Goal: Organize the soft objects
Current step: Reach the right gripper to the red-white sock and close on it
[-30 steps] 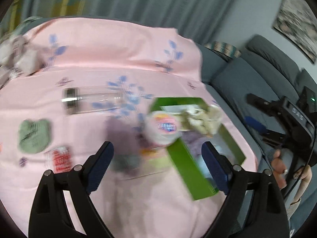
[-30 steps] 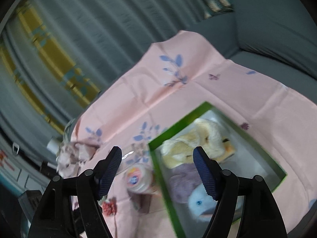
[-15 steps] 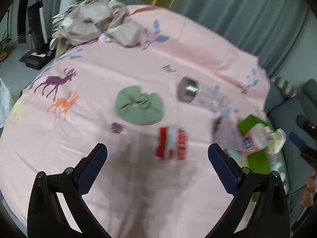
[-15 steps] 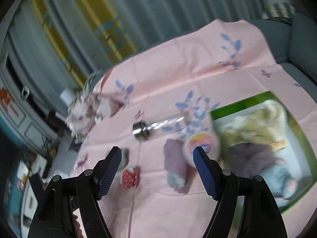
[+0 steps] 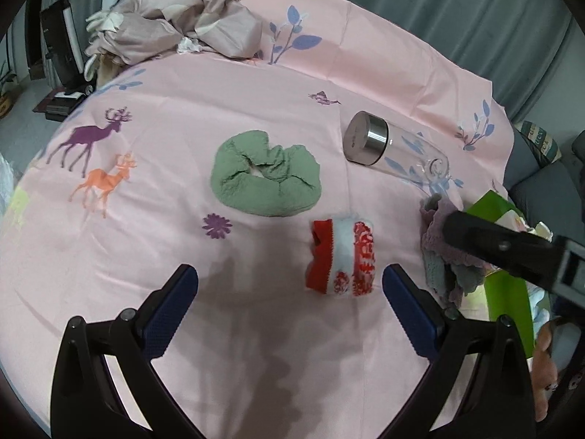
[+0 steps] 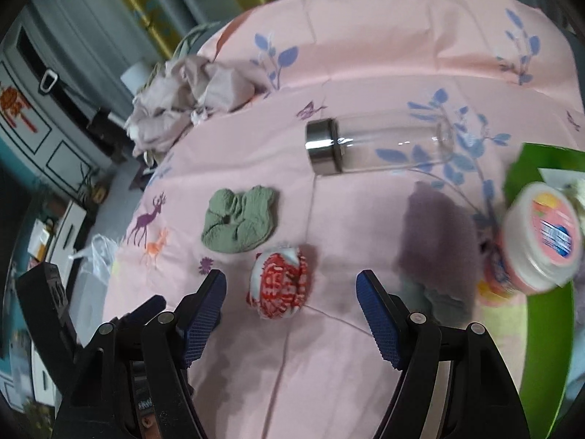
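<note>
A rolled red-and-white sock (image 5: 342, 256) lies on the pink sheet (image 5: 164, 241), just ahead of my left gripper (image 5: 289, 281), which is open and empty. Beyond the sock lies a green scrunchie (image 5: 265, 179). In the right wrist view the sock (image 6: 281, 285) sits between the fingertips of my right gripper (image 6: 290, 285). Its jaws are closing, and a gap shows on both sides of the sock. A purple and grey cloth (image 6: 438, 234) lies to the right, beside the green box (image 6: 541, 347). The right gripper's arm (image 5: 504, 245) crosses over that cloth (image 5: 438, 248).
A glass bottle with a steel cap (image 5: 387, 146) lies on its side behind the sock. A pink-and-white tub (image 6: 541, 234) leans at the green box's edge. Crumpled beige fabric (image 5: 175, 25) is piled at the far left. The left gripper's body (image 6: 47, 311) shows at lower left.
Both views have swung left, away from the green box with its plush toys, to the loose items. The sock now lies close ahead of both grippers. The right jaws have narrowed slightly.
</note>
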